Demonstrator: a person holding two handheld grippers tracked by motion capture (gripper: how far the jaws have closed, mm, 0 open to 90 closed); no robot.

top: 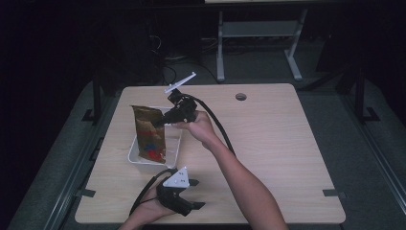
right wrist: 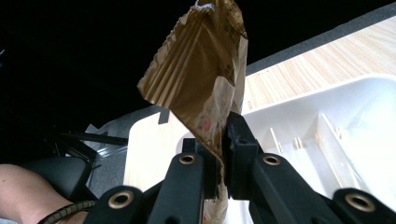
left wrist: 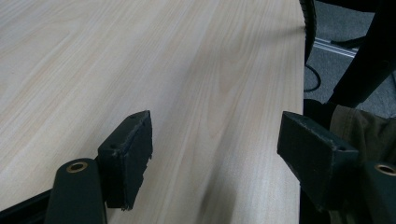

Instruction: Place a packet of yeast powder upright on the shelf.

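Gripping item: right tongs [right wrist: 218, 154], jaws clenched on the side edge of a crinkled gold-brown foil snack packet [top: 149, 132] with red and blue print near its lower end. Packet hangs upright, its bottom inside a white rectangular plastic tray [top: 135, 154] with low inner dividers, which sits on the left half of the bench. Left tongs [top: 195, 193]: jaws spread wide, nothing between them, held low over the front edge, just in front of the tray. Supporting surface: pale wood-grain bench [top: 268, 143] with rounded corners and a small round grommet hole [top: 241, 97] near the far edge. Surroundings: dark grey floor, grey metal frame legs [top: 258, 43] beyond the bench.
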